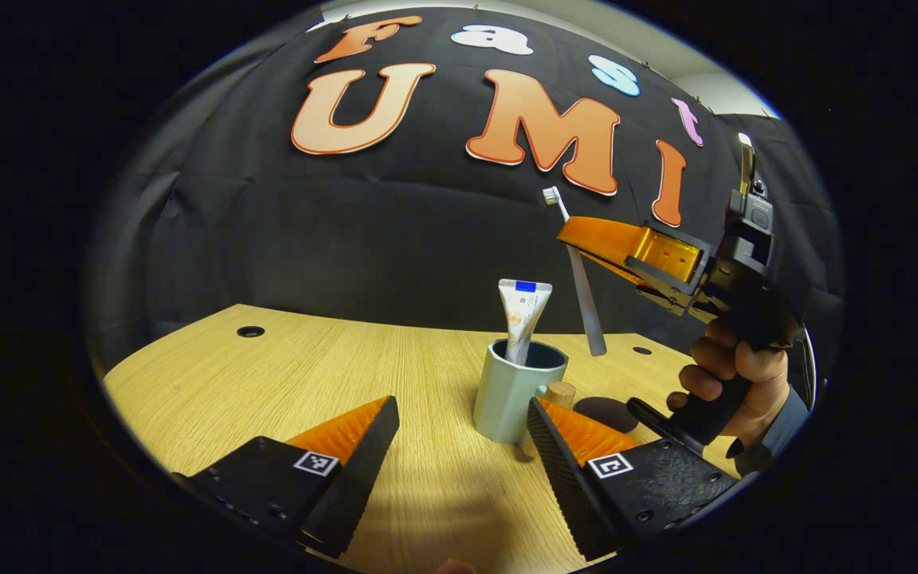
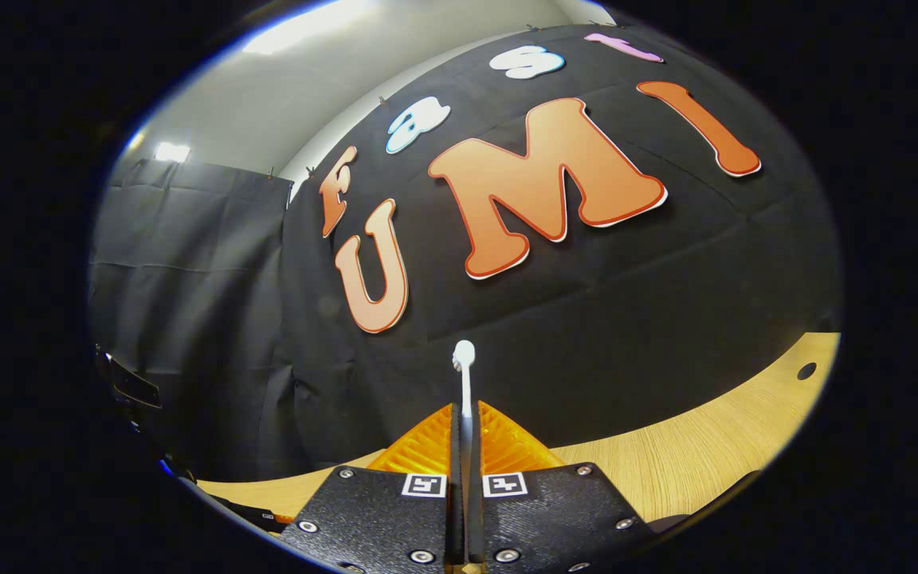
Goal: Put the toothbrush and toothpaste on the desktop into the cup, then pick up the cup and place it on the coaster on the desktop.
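Pale green cup (image 1: 516,391) with toothpaste (image 1: 524,319) upright inside stands mid-table (image 1: 268,383) in left gripper view, left gripper (image 1: 463,446) released before it. Right gripper (image 1: 578,235) grasps toothbrush (image 1: 582,287) above the cup's right. Right gripper view: right gripper (image 2: 465,446) clenched on toothbrush (image 2: 464,375).

Wooden desktop (image 1: 284,383), cup (image 1: 507,399) upright, dark coaster (image 1: 606,413) beside it

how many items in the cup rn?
1: the toothpaste stands in the cup. The toothbrush is clamped in the right tool, held in the air beside the cup, not in it.
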`<action>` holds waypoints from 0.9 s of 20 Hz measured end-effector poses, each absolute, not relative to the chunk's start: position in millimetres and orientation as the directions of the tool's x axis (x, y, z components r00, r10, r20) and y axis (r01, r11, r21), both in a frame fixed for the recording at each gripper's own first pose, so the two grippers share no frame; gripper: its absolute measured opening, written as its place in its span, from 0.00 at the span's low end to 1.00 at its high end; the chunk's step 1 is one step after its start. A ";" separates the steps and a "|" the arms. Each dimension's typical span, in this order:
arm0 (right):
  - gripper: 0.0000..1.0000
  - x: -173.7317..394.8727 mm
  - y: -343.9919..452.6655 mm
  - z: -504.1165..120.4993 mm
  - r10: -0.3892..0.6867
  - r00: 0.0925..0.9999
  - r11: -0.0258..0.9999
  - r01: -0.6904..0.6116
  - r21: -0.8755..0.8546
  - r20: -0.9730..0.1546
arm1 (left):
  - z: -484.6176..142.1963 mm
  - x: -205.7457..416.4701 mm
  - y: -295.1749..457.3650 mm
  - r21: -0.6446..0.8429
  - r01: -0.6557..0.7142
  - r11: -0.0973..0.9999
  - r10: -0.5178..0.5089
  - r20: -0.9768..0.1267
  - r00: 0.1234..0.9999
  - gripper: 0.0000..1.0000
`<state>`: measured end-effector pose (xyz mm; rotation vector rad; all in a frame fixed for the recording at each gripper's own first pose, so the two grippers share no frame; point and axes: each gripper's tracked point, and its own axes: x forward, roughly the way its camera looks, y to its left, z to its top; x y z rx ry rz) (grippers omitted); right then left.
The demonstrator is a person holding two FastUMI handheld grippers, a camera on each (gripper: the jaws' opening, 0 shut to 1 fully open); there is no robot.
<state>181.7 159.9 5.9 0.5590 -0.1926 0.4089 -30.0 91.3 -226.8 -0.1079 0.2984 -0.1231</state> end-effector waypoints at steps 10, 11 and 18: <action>0.03 218.1 171.7 -17.7 0.288 0.912 0.781 -0.401 0.479 0.293 | -235.9 -30.5 93.1 -0.129 0.097 0.987 -0.132 -0.307 0.942 0.97; 0.03 220.3 172.8 -22.7 0.289 0.915 0.789 -0.394 0.471 0.280 | -237.4 -30.5 94.1 -0.128 0.094 0.987 -0.130 -0.313 0.941 0.97; 0.11 199.4 175.5 -43.7 0.368 0.915 0.856 -0.403 0.324 0.163 | -235.5 -32.9 86.2 -0.148 0.100 0.984 -0.142 -0.311 0.940 0.97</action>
